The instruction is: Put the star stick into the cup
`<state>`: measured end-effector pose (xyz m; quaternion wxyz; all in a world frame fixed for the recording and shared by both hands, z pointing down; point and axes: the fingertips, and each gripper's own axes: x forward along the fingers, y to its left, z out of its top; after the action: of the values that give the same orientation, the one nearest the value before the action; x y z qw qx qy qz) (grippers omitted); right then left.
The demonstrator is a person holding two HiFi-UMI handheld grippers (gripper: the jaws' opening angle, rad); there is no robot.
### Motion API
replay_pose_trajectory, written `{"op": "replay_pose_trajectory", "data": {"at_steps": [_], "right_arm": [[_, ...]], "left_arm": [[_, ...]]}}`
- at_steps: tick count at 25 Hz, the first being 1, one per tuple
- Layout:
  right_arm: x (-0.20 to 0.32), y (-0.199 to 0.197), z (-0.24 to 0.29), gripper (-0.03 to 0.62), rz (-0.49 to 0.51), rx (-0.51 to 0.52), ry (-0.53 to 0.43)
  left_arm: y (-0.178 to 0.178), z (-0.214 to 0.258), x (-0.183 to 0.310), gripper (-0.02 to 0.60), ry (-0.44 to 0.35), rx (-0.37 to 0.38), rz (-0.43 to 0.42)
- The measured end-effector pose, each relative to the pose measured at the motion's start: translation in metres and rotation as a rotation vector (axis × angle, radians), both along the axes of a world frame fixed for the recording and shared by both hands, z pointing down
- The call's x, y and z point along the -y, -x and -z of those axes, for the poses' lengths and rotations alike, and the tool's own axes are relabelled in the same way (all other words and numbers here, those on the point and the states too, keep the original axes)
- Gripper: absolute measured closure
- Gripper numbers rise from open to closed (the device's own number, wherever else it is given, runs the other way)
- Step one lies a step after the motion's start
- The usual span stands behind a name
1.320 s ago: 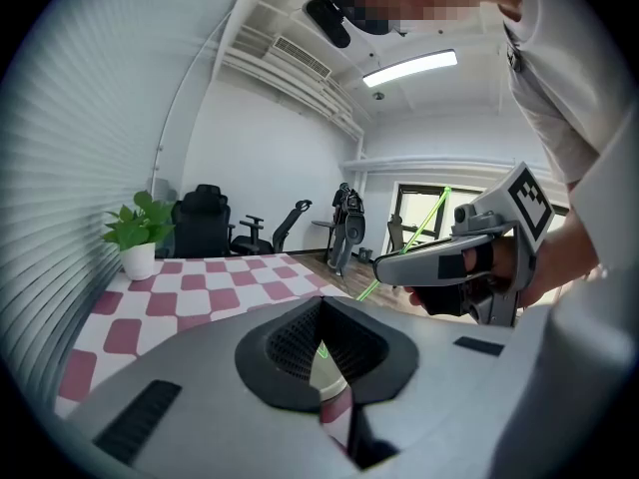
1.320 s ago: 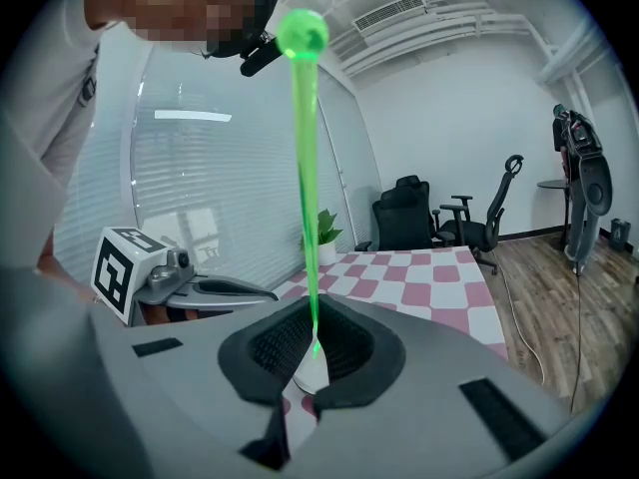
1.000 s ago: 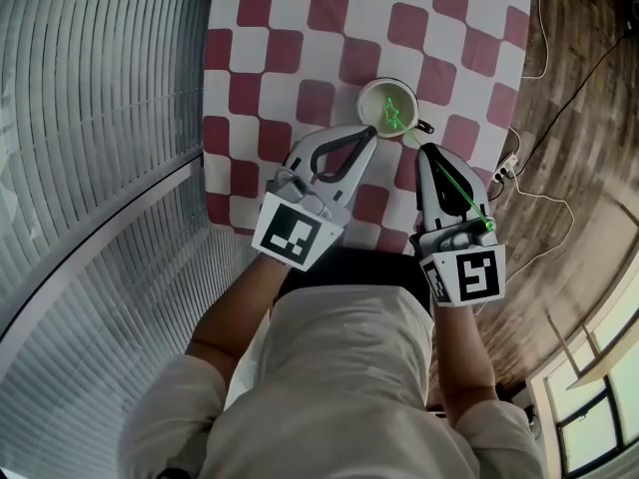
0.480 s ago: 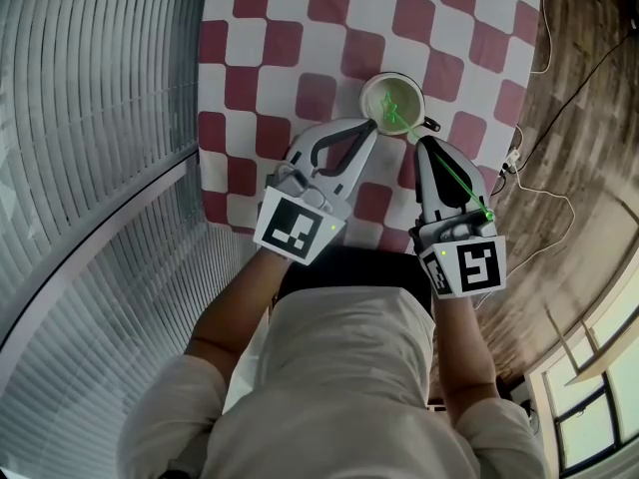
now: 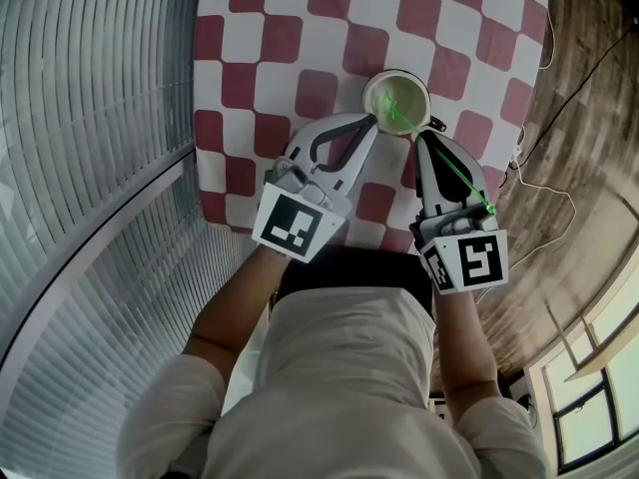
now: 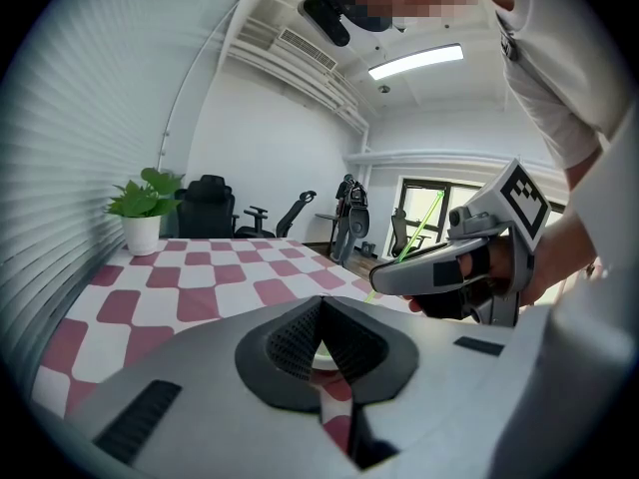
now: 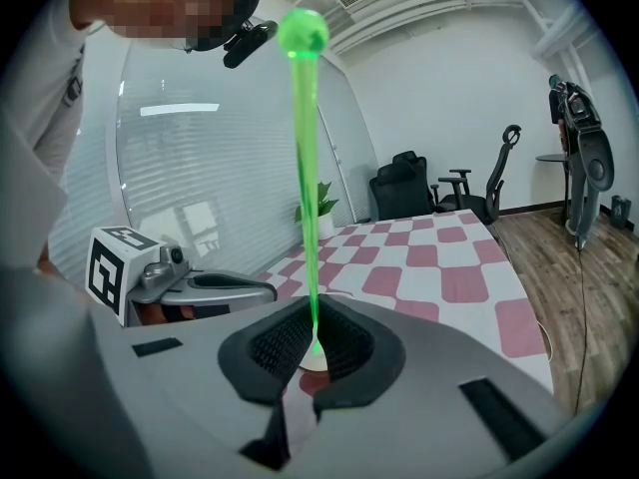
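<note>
A white cup (image 5: 401, 86) with a small handle stands on the red-and-white checked tablecloth (image 5: 300, 28). The green star stick (image 5: 449, 173) slants from the cup's mouth back over my right gripper (image 5: 419, 140). Its star end (image 5: 392, 111) lies inside the cup. My right gripper is shut on the stick's shaft (image 7: 306, 168), just right of the cup, and the ball end points up toward the camera. My left gripper (image 5: 373, 121) is shut with its tips on the cup's near-left rim. Between its pads (image 6: 290, 342) a bit of the white cup shows.
The table's near edge (image 5: 300, 230) runs just under both grippers. A potted plant (image 6: 145, 208) stands at the table's far corner. Slatted blinds (image 5: 90, 168) lie to the left, and wood floor with a white cable (image 5: 544, 193) to the right. Office chairs stand across the room.
My right gripper has edged a little closer to the cup, with the star end staying in its mouth. The left gripper keeps its place at the rim.
</note>
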<state>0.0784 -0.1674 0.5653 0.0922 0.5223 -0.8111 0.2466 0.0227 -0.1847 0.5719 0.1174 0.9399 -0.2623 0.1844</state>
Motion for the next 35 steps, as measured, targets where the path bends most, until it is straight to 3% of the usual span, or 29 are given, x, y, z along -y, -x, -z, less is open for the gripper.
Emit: {"op": "replay_pose_trajectory", "data": {"at_steps": [26, 27, 29, 35], "right_arm": [[0.008, -0.007, -0.017, 0.551, -0.081, 0.034, 0.023], [0.008, -0.007, -0.018, 0.544, -0.083, 0.031, 0.025], [0.008, -0.008, -0.02, 0.472, -0.088, 0.023, 0.032], [0.006, -0.008, -0.025, 0.431, -0.091, 0.021, 0.042]], "left_arm": [[0.006, -0.014, 0.002, 0.551, 0.014, 0.009, 0.005], [0.006, -0.014, 0.002, 0.551, 0.016, 0.008, 0.006], [0.006, -0.013, 0.001, 0.551, 0.016, 0.006, 0.007], [0.005, -0.015, -0.002, 0.551, 0.013, 0.013, 0.002]]}}
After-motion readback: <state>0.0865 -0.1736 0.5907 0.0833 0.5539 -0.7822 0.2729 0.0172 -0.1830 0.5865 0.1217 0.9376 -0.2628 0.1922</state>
